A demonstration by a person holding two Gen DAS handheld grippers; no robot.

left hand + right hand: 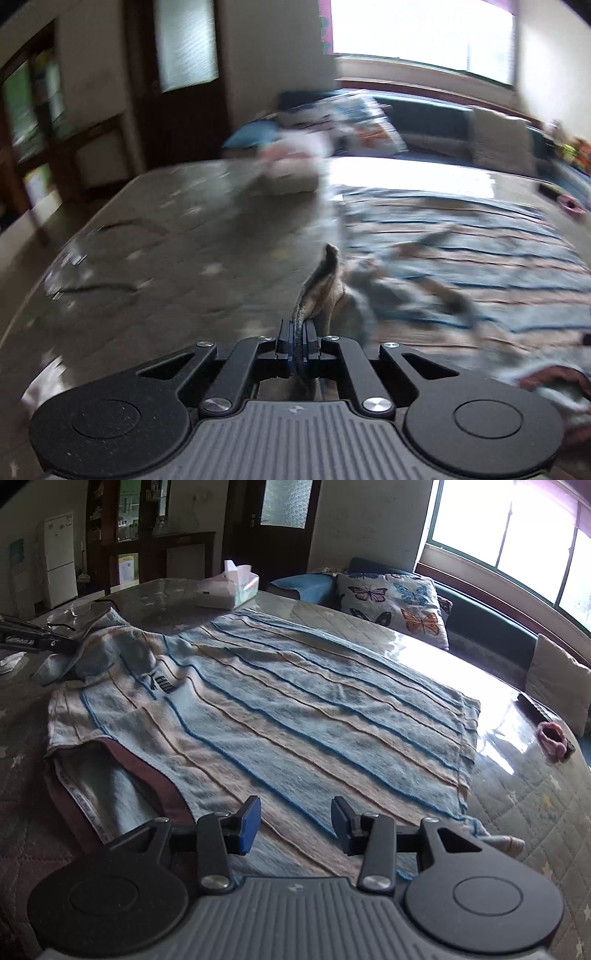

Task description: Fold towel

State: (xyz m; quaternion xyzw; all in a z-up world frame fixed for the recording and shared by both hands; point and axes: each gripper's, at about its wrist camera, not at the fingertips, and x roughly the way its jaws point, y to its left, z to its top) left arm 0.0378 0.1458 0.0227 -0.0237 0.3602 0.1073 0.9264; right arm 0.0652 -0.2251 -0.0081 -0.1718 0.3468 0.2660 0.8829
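Here the left tongs (pixel 300 341) are clamped on a bunched corner of the striped towel (pixel 280 716), lifting it off the worktop (pixel 517 797). The right tongs (pixel 296 825) stand apart, holding nothing, low over the towel's near edge. The towel lies spread across the worktop, a tissue box (pixel 229 587) beyond it and a pink scrunchie (pixel 552 738) to its right.

I see a glossy quilted tabletop (pixel 524 794) with pale stars. On it the striped towel (pixel 280 716) lies spread at centre frame, a tissue box (pixel 229 587) at upper centre, a pink ring-shaped item (pixel 552 740) at the right edge.
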